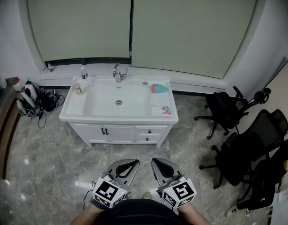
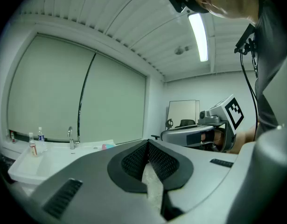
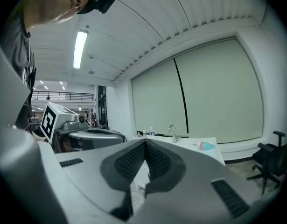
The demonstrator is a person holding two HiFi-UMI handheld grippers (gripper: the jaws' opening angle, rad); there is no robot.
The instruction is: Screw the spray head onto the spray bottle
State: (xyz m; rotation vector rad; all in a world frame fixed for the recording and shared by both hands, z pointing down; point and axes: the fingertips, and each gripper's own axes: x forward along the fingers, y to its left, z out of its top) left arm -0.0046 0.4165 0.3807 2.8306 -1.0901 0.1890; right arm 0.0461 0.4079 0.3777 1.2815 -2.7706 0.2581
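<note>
Holding: my left hand-held gripper (image 1: 130,164) and right hand-held gripper (image 1: 157,163) are both clenched on nothing, side by side close to my body, over the grey marble floor (image 1: 40,172).
Washstand: the white cabinet with a sunken basin (image 1: 69,116) stands well ahead of me, out of reach from here.
Bottle: I take the small clear bottle with a brownish band (image 1: 78,88), on the left rim just beside a taller clear bottle with a blue label (image 1: 84,73), for the spray bottle; too small to be sure.
Spray head: perhaps the small pink and teal piece (image 1: 166,109) on the right rim, well apart from the bottle; I cannot tell its shape.
Handling: both should be light, smooth plastic, and the bottle wall will probably give if squeezed hard.
Where to grip: I would pinch the bottle across its body, low down, and hold the head by its threaded collar, not the nozzle.
Risk: a light bottle on a glossy rim may tip or skid.
</note>
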